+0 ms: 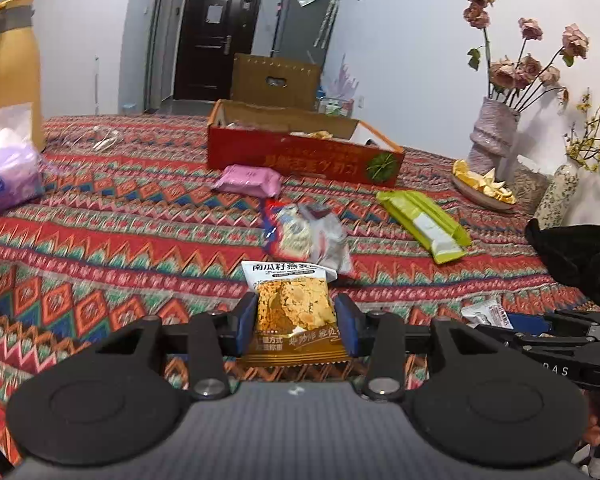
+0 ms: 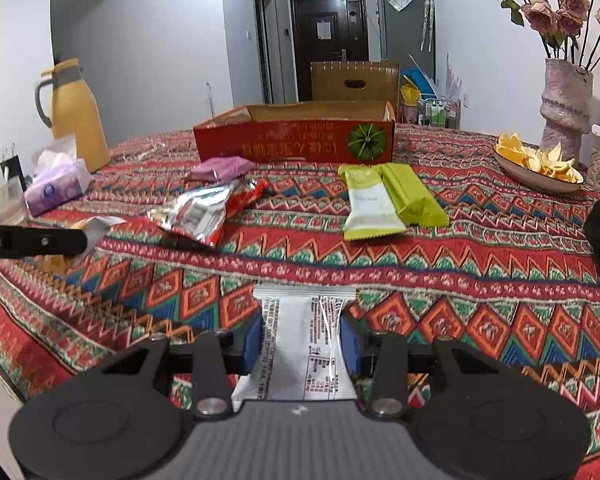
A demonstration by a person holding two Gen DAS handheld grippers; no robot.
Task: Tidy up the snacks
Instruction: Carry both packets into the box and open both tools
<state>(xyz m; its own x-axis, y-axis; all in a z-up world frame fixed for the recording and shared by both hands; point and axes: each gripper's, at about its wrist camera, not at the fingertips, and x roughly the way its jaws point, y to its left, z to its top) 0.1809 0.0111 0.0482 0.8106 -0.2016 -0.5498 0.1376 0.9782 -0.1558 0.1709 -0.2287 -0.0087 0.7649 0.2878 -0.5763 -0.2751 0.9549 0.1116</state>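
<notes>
While level over cloth, left claw (image 1: 296, 322) clamps oat packet (image 1: 294, 312).

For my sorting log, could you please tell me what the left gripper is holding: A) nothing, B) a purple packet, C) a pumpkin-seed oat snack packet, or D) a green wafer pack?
C: the left gripper has its fingers closed on the orange-and-white snack packet.

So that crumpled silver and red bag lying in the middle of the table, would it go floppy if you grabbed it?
Probably floppy: the silver and red bag is creased and lies unevenly, so it would likely sag and crackle. It looks thin and part-flattened, so likely light. The shiny foil may be slippery in a hand-held gripper, and a push would likely slide it over the patterned tablecloth, not roll it.
</notes>
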